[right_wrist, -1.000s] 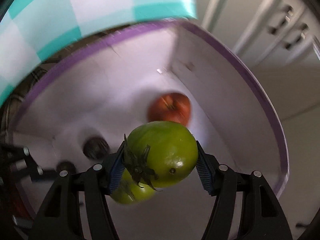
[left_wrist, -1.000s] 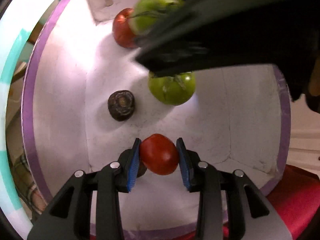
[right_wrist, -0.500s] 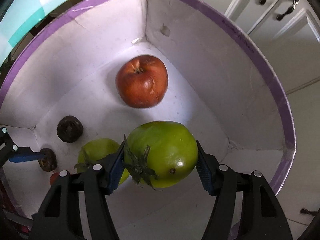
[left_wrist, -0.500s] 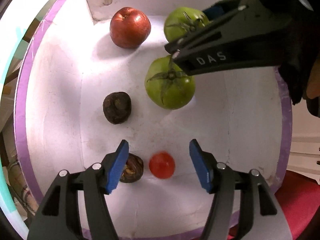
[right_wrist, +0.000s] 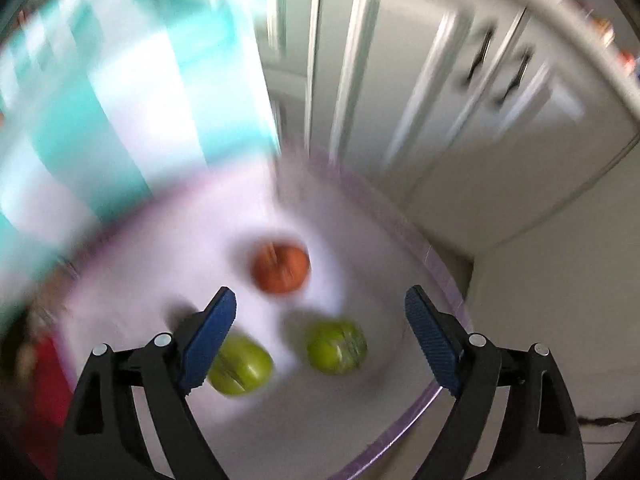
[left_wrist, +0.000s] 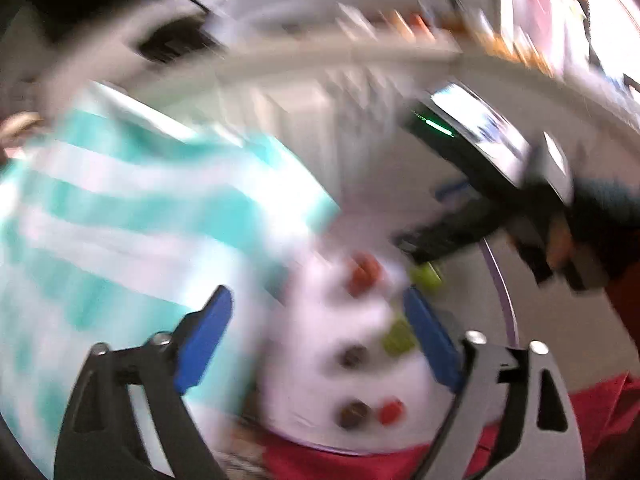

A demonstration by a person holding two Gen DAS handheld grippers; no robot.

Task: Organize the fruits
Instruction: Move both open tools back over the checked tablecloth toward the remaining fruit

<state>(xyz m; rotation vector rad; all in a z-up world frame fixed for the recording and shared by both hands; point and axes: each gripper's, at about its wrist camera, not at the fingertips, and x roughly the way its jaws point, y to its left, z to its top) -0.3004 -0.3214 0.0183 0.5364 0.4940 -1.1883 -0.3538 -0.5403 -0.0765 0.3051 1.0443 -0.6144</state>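
Both views are blurred by motion. A white box with a purple rim (right_wrist: 448,380) holds the fruit. In the right wrist view a red apple (right_wrist: 281,267) lies at its back, and two green tomatoes (right_wrist: 337,346) (right_wrist: 240,365) lie nearer. My right gripper (right_wrist: 320,320) hangs above them, its jaws opening, nothing between the pads. In the left wrist view my left gripper (left_wrist: 318,320) is raised high over the box (left_wrist: 320,420), jaws opening and empty. Below it lie a small red tomato (left_wrist: 391,411), two dark fruits (left_wrist: 354,410) (left_wrist: 354,357), the apple (left_wrist: 364,274) and both green tomatoes (left_wrist: 398,338) (left_wrist: 427,276).
A teal and white checked flap (left_wrist: 120,232) (right_wrist: 120,92) stands up at the box's left side. Red cloth (left_wrist: 600,420) lies under the box. White cabinet doors (right_wrist: 460,92) are behind it. A person's hand holding the right gripper (left_wrist: 560,236) reaches in from the right.
The right gripper let go of the green tomato, which now lies in the box, and rose. The left gripper, having released the small red tomato, lifted far up and tilted toward level.
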